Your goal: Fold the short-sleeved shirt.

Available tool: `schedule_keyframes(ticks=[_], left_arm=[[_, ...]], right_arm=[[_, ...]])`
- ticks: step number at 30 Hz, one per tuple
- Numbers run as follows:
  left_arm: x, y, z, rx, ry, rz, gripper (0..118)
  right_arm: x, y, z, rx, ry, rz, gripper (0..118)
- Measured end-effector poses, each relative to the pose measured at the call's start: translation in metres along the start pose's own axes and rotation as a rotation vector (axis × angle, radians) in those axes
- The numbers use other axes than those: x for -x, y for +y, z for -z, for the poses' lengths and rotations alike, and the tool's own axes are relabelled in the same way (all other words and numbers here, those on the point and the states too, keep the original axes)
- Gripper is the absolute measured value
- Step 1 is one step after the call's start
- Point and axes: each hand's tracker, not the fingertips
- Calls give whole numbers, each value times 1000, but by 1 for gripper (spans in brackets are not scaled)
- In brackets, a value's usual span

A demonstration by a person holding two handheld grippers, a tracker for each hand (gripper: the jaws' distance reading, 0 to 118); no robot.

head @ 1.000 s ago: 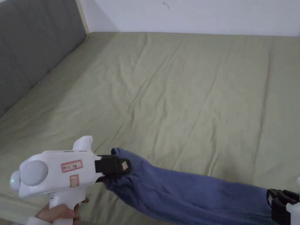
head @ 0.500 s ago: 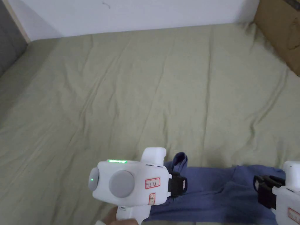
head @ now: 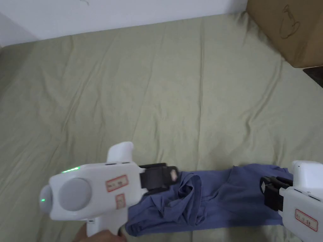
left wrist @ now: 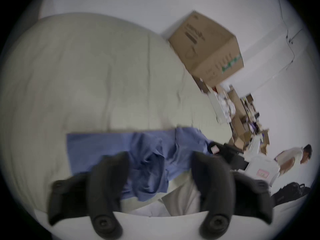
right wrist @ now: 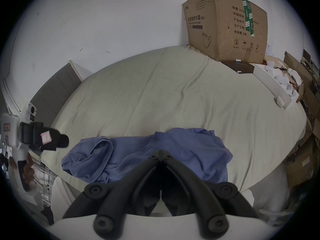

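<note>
Two tools hover over the near edge of the bed, where the blue short-sleeved shirt lies in a rumpled band. Left tool has its jaws spread wide, pinching nothing, above the shirt's bunched left end. Right tool has its jaws pressed together at the shirt's right part; whether cloth sits between them I cannot tell. One cardboard box stands at the far right.

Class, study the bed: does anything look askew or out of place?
Yes. The blue shirt lies crumpled near the bed's front edge, its left end bunched in loose folds rather than spread flat, beside the open left gripper.
</note>
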Motion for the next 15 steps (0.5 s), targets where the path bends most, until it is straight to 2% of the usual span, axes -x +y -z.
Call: schedule_keyframes(ticks=[1, 2, 5, 15], left_arm=[[4, 1, -3, -16, 46, 14, 19], [9, 1, -3, -16, 105, 22, 7], [29, -8, 14, 80, 160, 8, 7], [19, -46, 79, 244, 70, 8, 7]], right_arm=[[0, -1, 0, 0, 3, 5, 0], [-1, -2, 1, 1, 8, 8, 0], [0, -3, 2, 2, 10, 3, 0], [-6, -7, 1, 4, 12, 20, 0]])
